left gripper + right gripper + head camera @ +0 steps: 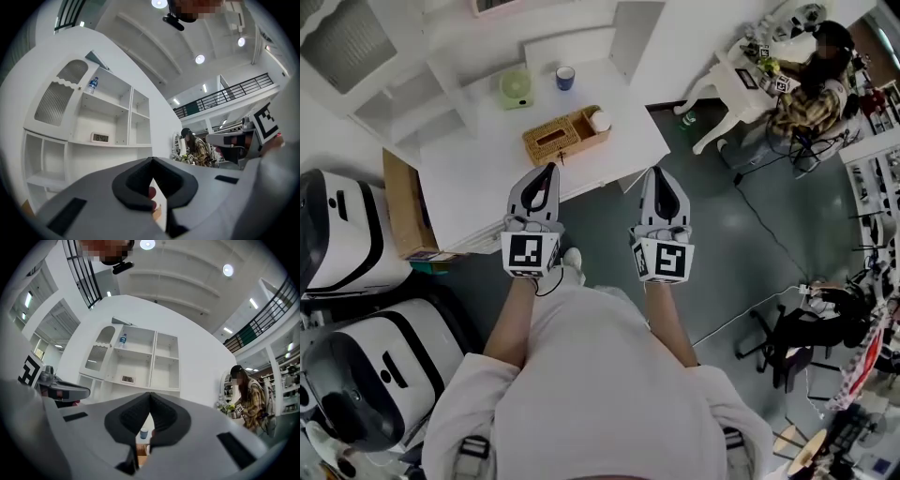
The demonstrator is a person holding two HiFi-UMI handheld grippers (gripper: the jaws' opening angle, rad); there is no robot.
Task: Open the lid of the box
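The box (565, 136) sits on the white counter (478, 192), near its front edge. A blue cup (565, 77) stands behind it. The left gripper (549, 170) and right gripper (657, 172) hang over that edge, short of the box. Both have their jaws pressed together, empty.

In my left gripper (152, 161) view the grey jaw bodies block almost everything low ahead. Of the tan woven rectangular box (157, 212) I get only a sliver through the gap, under a reddish patch (152, 192) I cannot identify. The right gripper (150, 397) view likewise leaves just a strip of the box and a small blue cup (144, 433). In the head view, the white round item (600, 120) at the box's right end is too small to tell.
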